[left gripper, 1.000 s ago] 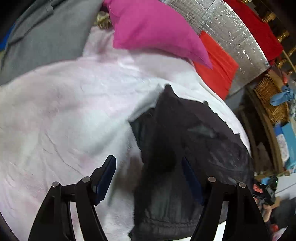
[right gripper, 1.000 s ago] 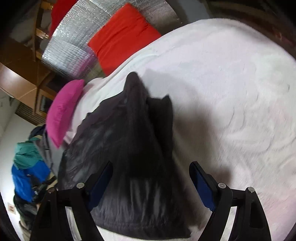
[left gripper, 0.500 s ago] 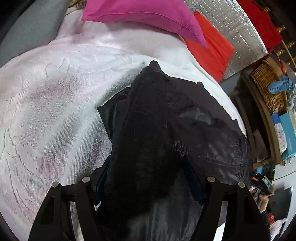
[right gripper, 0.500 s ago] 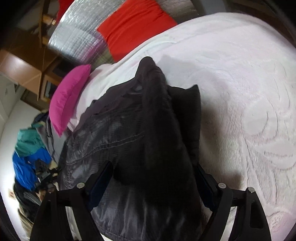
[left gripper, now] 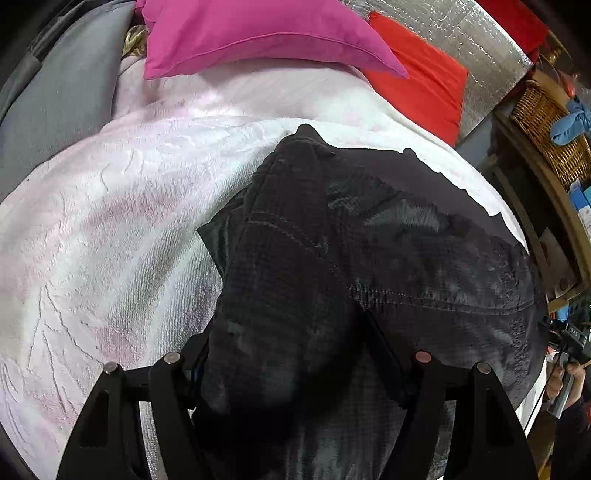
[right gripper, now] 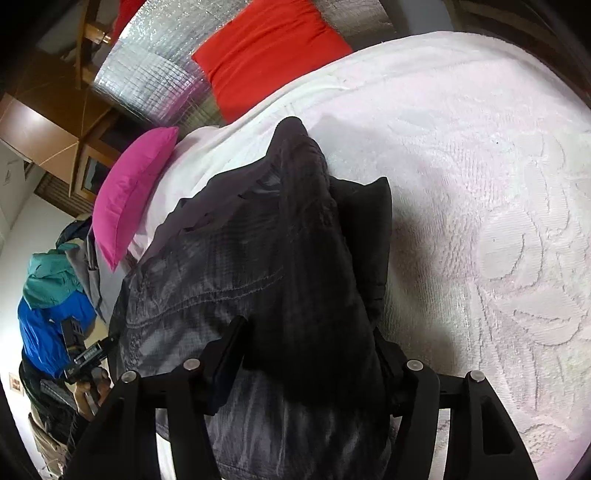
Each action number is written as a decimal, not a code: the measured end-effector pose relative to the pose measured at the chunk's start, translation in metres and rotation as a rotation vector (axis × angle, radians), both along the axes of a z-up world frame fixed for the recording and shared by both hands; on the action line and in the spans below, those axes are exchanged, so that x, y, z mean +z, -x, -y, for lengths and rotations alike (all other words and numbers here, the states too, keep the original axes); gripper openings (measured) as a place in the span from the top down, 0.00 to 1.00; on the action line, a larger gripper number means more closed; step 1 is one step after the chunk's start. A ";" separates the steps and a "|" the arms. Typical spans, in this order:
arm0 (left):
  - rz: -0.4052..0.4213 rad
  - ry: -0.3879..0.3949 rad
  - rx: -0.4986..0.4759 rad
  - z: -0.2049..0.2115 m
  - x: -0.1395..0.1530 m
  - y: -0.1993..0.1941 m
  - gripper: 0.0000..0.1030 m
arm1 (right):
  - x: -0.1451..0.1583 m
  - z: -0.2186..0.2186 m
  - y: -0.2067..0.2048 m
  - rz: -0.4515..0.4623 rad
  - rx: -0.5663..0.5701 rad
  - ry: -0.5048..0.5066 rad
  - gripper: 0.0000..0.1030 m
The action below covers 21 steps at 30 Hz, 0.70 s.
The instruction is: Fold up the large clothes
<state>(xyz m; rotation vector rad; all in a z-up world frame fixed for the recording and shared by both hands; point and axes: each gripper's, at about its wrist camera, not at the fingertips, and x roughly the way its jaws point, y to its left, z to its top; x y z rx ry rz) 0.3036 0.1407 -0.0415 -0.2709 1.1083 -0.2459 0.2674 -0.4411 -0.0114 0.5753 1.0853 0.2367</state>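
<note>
A black jacket (left gripper: 424, 258) lies crumpled on a white bedspread (left gripper: 110, 240); one thick fold stands up as a ridge toward the pillows. My left gripper (left gripper: 288, 339) straddles the near end of that ridge with its jaws wide, and the cloth fills the gap and hides the left finger. In the right wrist view the same jacket (right gripper: 221, 266) lies on the bedspread (right gripper: 480, 184). My right gripper (right gripper: 308, 332) is closing its jaws on the dark fold, and both fingers (right gripper: 229, 350) press into the cloth.
A magenta pillow (left gripper: 258, 33) and a red pillow (left gripper: 424, 77) lie at the head of the bed before a silver foil panel (left gripper: 480, 33). Grey cloth (left gripper: 55, 103) lies left, a wicker basket (left gripper: 546, 129) right. Blue and teal garments (right gripper: 48, 295) hang beyond the bed's edge.
Both grippers came forward over the jacket, so its raised fold now sits between each pair of fingers. The right gripper's fingers have drawn closer together onto the cloth.
</note>
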 end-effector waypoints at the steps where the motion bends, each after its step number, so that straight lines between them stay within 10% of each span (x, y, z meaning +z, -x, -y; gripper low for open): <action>1: 0.000 0.000 -0.002 0.000 0.000 0.000 0.28 | -0.001 -0.001 -0.001 0.002 -0.001 -0.002 0.35; 21: -0.039 0.047 -0.041 -0.001 -0.004 -0.004 0.24 | 0.001 -0.006 -0.004 0.003 0.034 0.016 0.51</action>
